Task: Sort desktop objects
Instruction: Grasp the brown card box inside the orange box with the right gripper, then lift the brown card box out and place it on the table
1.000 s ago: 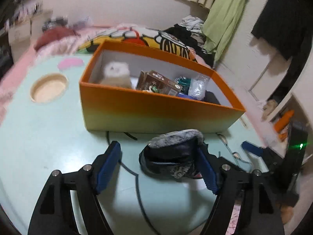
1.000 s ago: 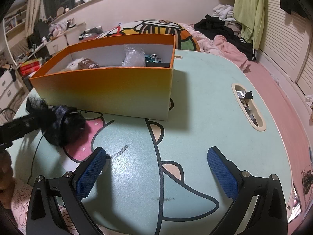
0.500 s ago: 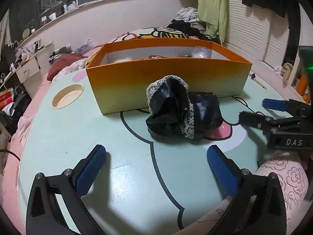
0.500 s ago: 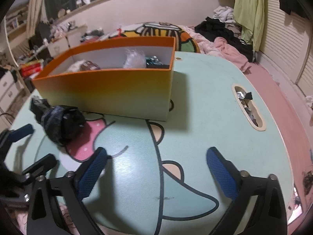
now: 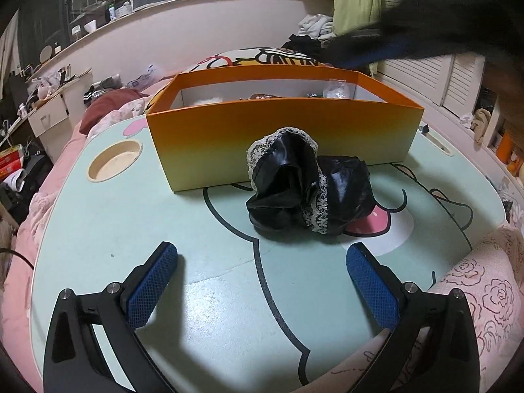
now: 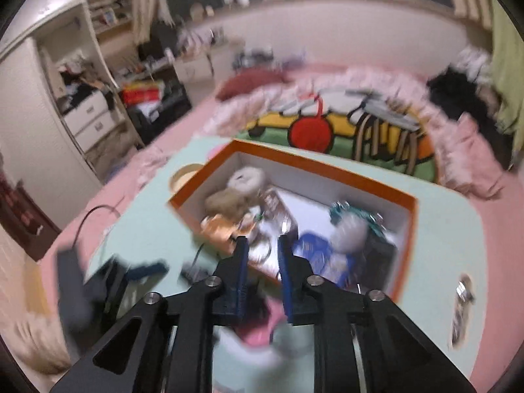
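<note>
A black shiny pouch with lace trim (image 5: 304, 193) lies on the mint table (image 5: 114, 229), just in front of the orange box (image 5: 281, 137). My left gripper (image 5: 262, 268) is open and empty, low over the table, a little short of the pouch. My right gripper (image 6: 262, 255) is raised high above the table and points down at the orange box (image 6: 327, 170), which holds several small items. Its jaws stand narrow, nearly together, with nothing between them. The right wrist view is blurred. The right gripper shows as a dark blur in the left wrist view (image 5: 376, 46).
A round cup recess (image 5: 114, 160) is in the table left of the box. A slot recess (image 6: 461, 308) is at the table's right side. A bed with a colourful cushion (image 6: 344, 127) lies behind the table. My rose-print sleeve (image 5: 484, 294) is at the lower right.
The left gripper let go of the pouch, which now lies on the table, and drew back open. The right gripper rose quickly above the box and narrowed its jaws.
</note>
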`<action>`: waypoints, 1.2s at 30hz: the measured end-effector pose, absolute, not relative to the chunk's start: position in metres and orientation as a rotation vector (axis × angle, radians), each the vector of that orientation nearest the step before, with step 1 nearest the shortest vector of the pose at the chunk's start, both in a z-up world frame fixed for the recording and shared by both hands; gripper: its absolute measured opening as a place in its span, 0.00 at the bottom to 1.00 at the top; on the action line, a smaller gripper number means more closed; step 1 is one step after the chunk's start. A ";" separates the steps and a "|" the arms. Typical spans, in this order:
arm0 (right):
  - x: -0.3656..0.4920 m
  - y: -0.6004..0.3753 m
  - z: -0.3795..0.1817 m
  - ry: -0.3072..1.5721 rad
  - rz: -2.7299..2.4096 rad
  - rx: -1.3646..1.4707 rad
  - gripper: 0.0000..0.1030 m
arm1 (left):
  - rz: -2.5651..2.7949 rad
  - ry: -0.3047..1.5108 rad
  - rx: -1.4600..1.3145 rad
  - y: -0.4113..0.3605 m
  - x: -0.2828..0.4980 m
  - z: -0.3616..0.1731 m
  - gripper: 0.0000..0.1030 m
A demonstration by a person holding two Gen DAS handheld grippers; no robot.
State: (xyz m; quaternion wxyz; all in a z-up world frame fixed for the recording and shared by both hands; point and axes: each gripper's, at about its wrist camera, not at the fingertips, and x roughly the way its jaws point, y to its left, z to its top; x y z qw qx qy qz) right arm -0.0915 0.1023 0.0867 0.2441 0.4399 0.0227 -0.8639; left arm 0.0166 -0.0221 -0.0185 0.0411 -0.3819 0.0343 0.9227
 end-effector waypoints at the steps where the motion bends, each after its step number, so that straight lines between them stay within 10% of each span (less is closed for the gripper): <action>1: -0.108 0.096 0.080 0.054 -2.374 1.250 0.42 | 2.826 0.104 -1.168 -0.023 0.017 -0.019 1.00; 5: -0.140 0.083 0.047 0.002 -2.307 1.394 0.45 | 2.829 0.102 -1.163 -0.021 0.019 -0.021 1.00; 7: -0.151 0.084 0.029 -0.006 -2.330 1.496 0.17 | 2.831 0.099 -1.159 -0.017 0.024 -0.022 1.00; 12: -0.135 0.117 0.056 -0.281 -2.383 1.289 0.17 | 2.831 0.098 -1.158 -0.019 0.024 -0.021 1.00; 18: -0.023 0.151 0.105 -0.195 -2.505 0.968 0.18 | 2.832 0.101 -1.162 -0.019 0.023 -0.020 1.00; 30: -0.017 0.179 -0.007 -0.431 -2.392 1.216 0.21 | 2.835 0.100 -1.167 -0.018 0.024 -0.019 1.00; 34: 0.007 0.202 0.005 -0.525 -2.495 1.134 0.78 | 2.836 0.098 -1.165 -0.017 0.024 -0.018 1.00; 36: 0.026 0.203 0.011 -0.405 -2.583 1.084 0.83 | 2.837 0.099 -1.163 -0.016 0.024 -0.018 1.00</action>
